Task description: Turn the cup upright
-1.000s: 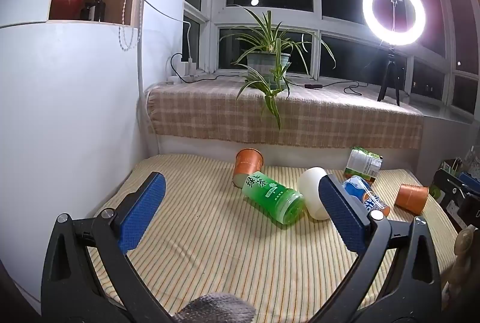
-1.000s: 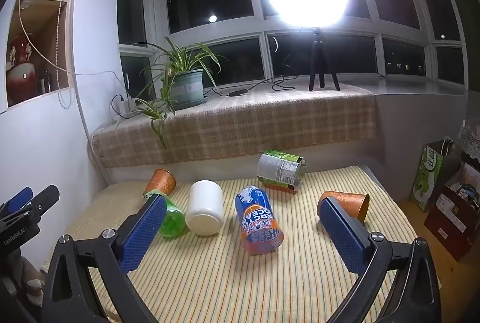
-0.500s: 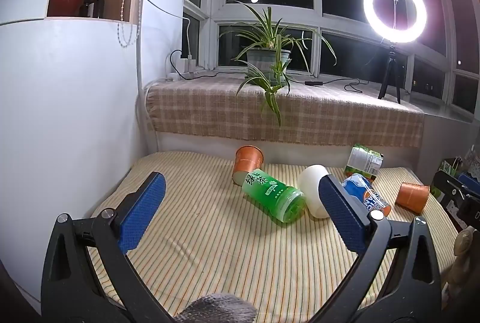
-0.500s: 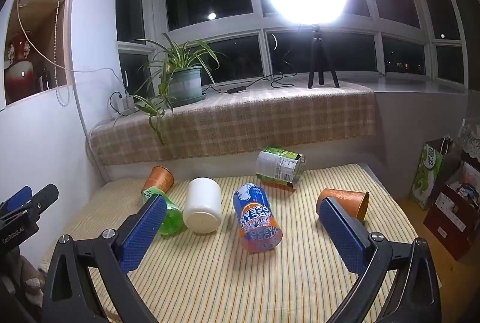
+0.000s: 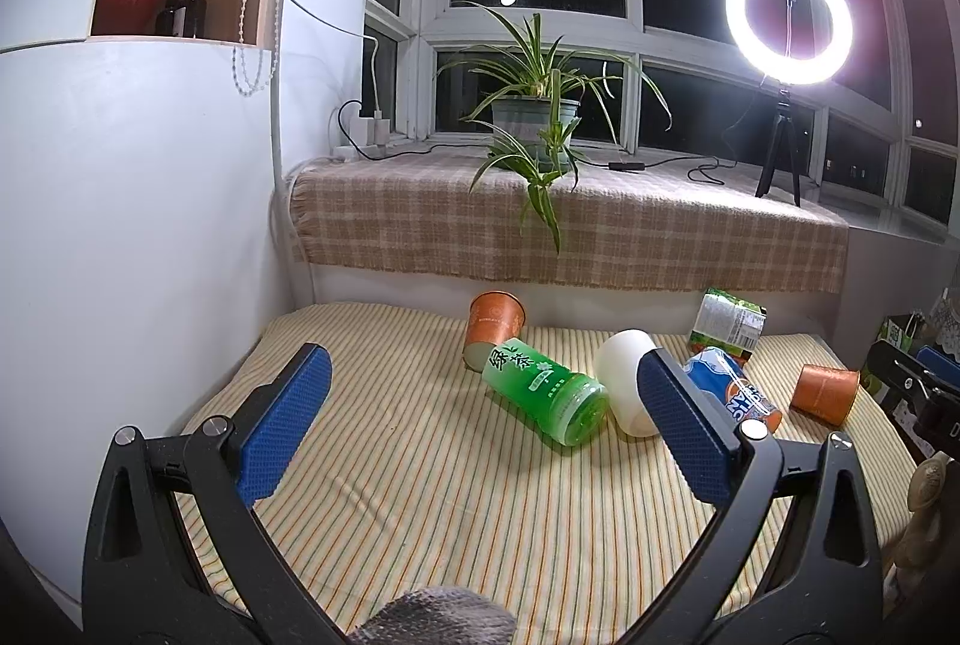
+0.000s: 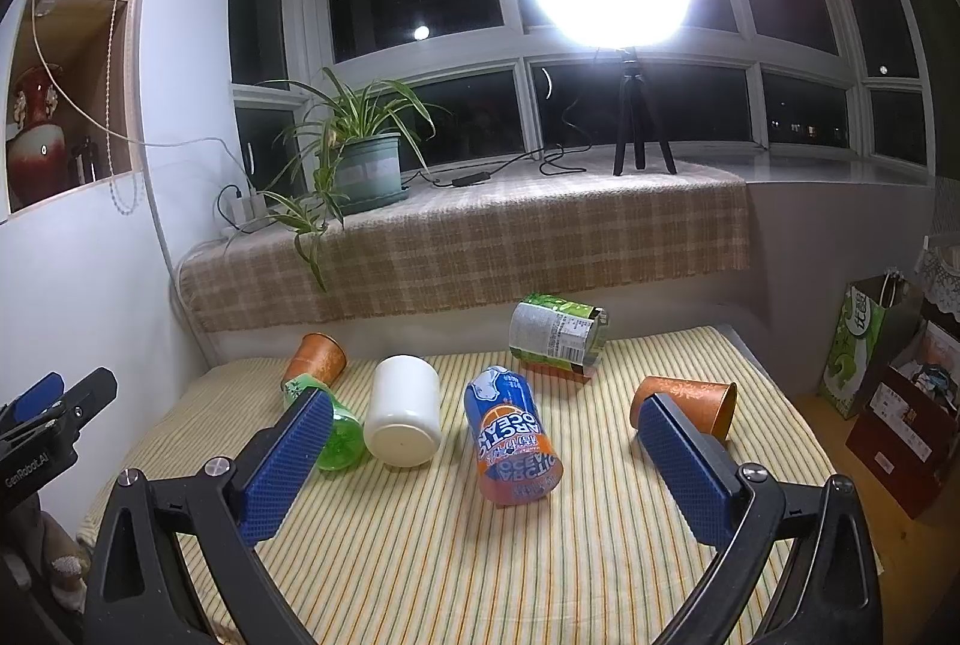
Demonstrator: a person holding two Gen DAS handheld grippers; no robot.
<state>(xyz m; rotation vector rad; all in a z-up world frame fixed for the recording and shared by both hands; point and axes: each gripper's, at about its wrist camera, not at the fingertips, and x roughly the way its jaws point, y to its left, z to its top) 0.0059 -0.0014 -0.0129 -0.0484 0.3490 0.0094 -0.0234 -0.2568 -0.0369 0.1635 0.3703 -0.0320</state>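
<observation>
Several cups lie on their sides on the striped tablecloth. A white cup (image 5: 627,381) (image 6: 403,417) lies in the middle. An orange paper cup (image 5: 493,320) (image 6: 316,359) lies at the back left. Another orange cup (image 5: 825,393) (image 6: 690,399) lies at the right. A green tea cup (image 5: 543,390) (image 6: 336,435), a blue-orange cup (image 5: 732,393) (image 6: 513,438) and a green-labelled cup (image 5: 727,321) (image 6: 558,332) also lie tipped over. My left gripper (image 5: 483,417) is open and empty, short of the green cup. My right gripper (image 6: 486,459) is open and empty, with the blue-orange cup between its fingers in the view.
A checked cloth ledge (image 5: 570,231) runs behind the table with a potted plant (image 5: 537,129) and a ring light (image 5: 789,12). A white wall (image 5: 138,225) bounds the left. Bags (image 6: 864,345) stand on the floor to the right.
Both views shifted slightly; the objects sit a little lower and nearer in the frames. Both grippers stay open. No object has moved.
</observation>
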